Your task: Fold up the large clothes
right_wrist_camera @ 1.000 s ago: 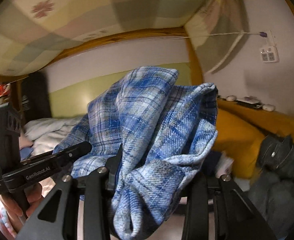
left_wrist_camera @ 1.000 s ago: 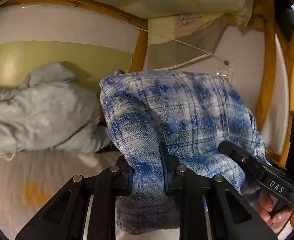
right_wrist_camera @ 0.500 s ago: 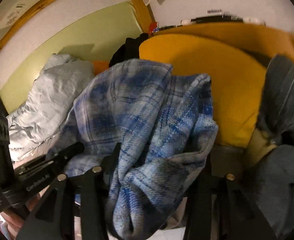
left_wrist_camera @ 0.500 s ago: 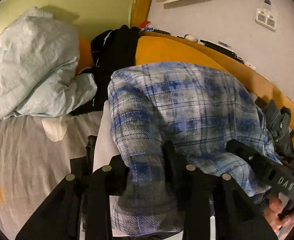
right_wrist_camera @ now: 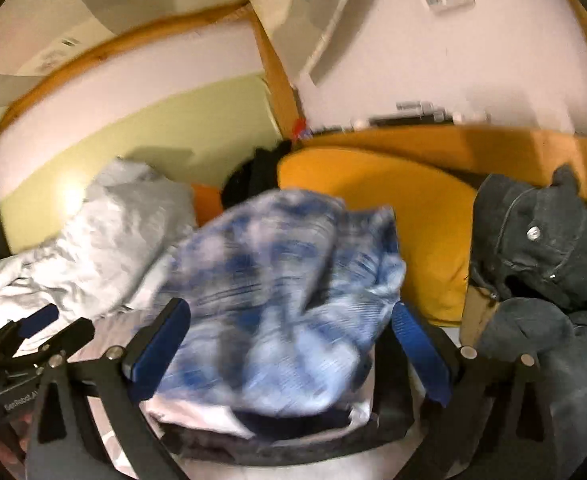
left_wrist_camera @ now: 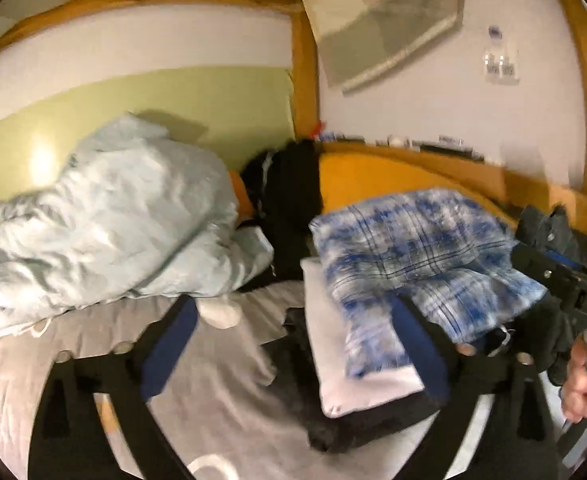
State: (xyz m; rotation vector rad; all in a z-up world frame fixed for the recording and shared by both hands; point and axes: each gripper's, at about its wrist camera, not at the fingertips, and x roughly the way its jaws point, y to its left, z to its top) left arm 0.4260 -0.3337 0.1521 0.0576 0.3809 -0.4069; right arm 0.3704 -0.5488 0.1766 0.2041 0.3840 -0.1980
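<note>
With both jaws spread wide, the left gripper (left_wrist_camera: 293, 340) and right gripper (right_wrist_camera: 289, 344) hold nothing; the blurred plaid shirt (left_wrist_camera: 417, 256) lies bunched on a white folded garment (left_wrist_camera: 357, 376), its lower edge hidden

warm dim indoor light, wall glare (left_wrist_camera: 41, 162), motion blur, fisheye edges dark.

Bare grey bedsheet (left_wrist_camera: 229, 364) lies open between the left hand-held gripper's (left_wrist_camera: 293, 340) spread fingers, hemmed by a pale blue duvet (left_wrist_camera: 105, 220) ahead-left, the folded plaid shirt (left_wrist_camera: 417, 248) on stacked clothes ahead-right, and dark garments (right_wrist_camera: 541, 240) further right.
</note>
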